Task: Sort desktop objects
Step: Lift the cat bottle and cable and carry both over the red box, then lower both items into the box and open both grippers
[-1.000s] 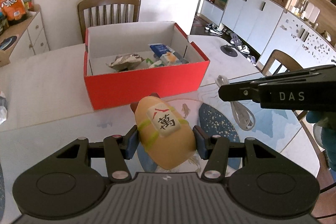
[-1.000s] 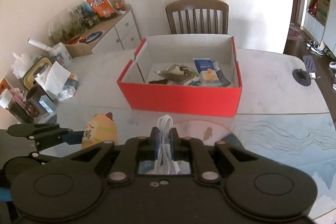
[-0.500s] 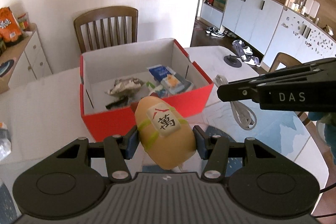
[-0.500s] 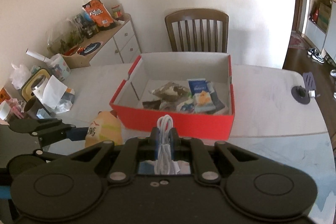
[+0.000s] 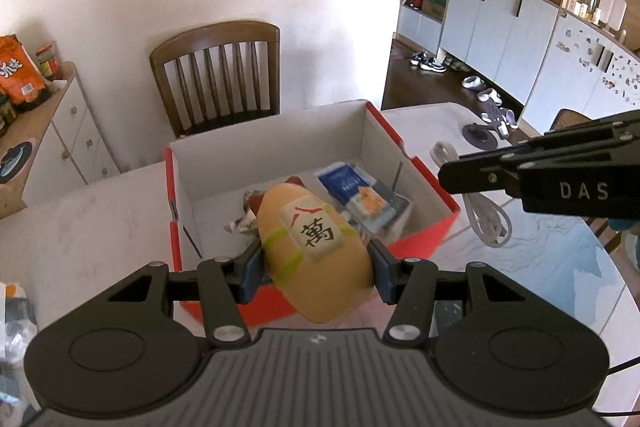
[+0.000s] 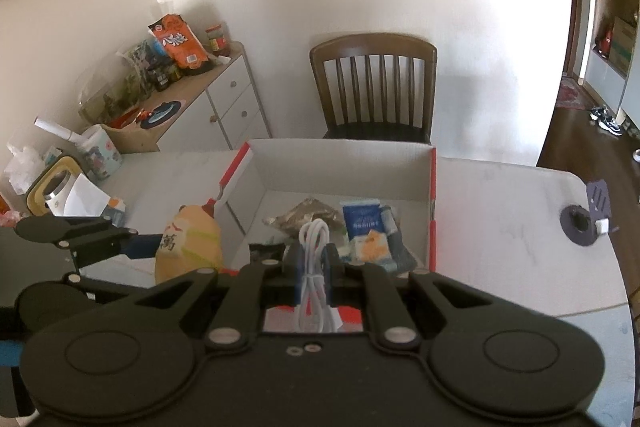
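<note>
My left gripper [image 5: 316, 267] is shut on a yellow plush toy [image 5: 312, 247] with a mahjong tile patch, held above the near wall of the red box [image 5: 424, 231]. The toy also shows in the right wrist view [image 6: 190, 247]. My right gripper [image 6: 312, 267] is shut on a coiled white cable [image 6: 314, 267], held above the box's near wall [image 6: 352, 311]. The cable hangs from it in the left wrist view [image 5: 480, 223]. The box holds a blue packet [image 6: 362, 223], a crumpled wrapper [image 6: 308, 211] and other small items.
A wooden chair [image 6: 374, 87] stands behind the table. A white cabinet [image 6: 224, 99] with snack bags is at the left. Clutter [image 6: 60, 183] sits on the table's left side. A round dark socket [image 6: 580, 223] sits on the table at the right.
Both grippers have risen and moved forward toward the red box, carrying the toy and the cable. The toy and the cable now overlap the box's inside in view.
</note>
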`<state>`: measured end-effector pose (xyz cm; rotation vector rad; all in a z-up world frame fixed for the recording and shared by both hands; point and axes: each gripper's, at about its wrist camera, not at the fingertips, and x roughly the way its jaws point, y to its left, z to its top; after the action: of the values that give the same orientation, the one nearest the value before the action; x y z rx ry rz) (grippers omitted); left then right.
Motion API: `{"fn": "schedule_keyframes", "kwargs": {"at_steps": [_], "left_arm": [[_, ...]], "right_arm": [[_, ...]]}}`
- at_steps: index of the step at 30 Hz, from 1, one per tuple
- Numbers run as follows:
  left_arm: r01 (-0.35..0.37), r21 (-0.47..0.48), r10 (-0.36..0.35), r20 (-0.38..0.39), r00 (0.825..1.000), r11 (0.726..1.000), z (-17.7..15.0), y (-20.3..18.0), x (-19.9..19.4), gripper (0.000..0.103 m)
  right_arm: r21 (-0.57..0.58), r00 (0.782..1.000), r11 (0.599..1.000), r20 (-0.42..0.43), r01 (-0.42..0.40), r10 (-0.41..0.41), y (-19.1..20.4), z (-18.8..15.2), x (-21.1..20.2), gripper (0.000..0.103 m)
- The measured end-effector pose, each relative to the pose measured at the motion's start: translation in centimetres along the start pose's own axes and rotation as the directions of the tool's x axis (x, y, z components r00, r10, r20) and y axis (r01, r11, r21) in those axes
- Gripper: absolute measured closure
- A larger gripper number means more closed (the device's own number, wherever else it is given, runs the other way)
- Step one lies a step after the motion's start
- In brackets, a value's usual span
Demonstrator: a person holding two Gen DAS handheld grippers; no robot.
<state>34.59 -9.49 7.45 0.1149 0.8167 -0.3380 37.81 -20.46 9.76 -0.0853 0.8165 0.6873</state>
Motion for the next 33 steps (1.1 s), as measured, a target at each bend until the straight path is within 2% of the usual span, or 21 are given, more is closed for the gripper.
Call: {"fn": "schedule_keyframes", "kwargs": {"at_steps": [11, 22, 33], "left_arm": [[-0.007, 0.001, 0.007, -0.072, 0.997, 1.000, 1.8, 2.8, 5.5, 0.049], [-0.007, -0.019, 0.004, -0.152, 0.988, 1.000, 1.7, 4.5, 10.4, 0.049], [0.007, -0.006, -0.008, -0.216, 0.976, 1.000, 1.2, 5.4, 13.4, 0.049]], "right_arm": [[0.009, 1.000, 1.000, -0.026, 0.003, -0.003, -1.0, 2.0, 4.7, 0.094], [0.027, 0.997, 1.000, -0.083, -0.008, 0.010, -1.1, 1.8, 9.4, 0.094], [0.051, 0.990, 0.999, -0.137, -0.020, 0.027, -1.4, 2.0, 13.4, 0.094]]}}
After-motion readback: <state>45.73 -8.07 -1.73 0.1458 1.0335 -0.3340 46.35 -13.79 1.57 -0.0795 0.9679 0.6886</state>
